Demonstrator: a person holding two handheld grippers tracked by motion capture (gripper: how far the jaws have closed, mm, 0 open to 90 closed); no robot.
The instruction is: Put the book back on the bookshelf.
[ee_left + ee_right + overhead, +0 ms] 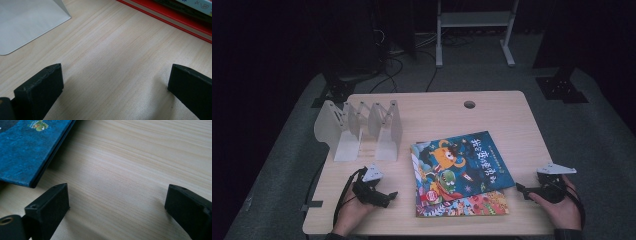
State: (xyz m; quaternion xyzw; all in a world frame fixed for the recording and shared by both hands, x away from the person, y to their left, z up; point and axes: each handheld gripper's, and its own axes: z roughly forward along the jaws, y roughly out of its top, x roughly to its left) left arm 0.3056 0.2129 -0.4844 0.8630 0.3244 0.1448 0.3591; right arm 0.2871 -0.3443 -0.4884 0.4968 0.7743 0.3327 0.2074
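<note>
A blue picture book (462, 161) lies on top of a small stack of books, with a red, colourful one (464, 205) showing beneath it, at the table's front middle. My left gripper (388, 196) rests on the table to the left of the stack, held in a hand. It is open, with bare wood between its jaws (116, 72). The red book edges (175, 21) lie ahead to its right. My right gripper (521, 190) sits to the right of the stack, open over bare wood (117, 191). The blue book's corner (25, 150) is just ahead to its left.
A white metal book rack (359, 127) with several upright dividers stands at the back left of the wooden table (437, 112); its flat base (25, 22) lies ahead of the left gripper. A round cable hole (469, 104) is near the far edge. Dark floor surrounds the table.
</note>
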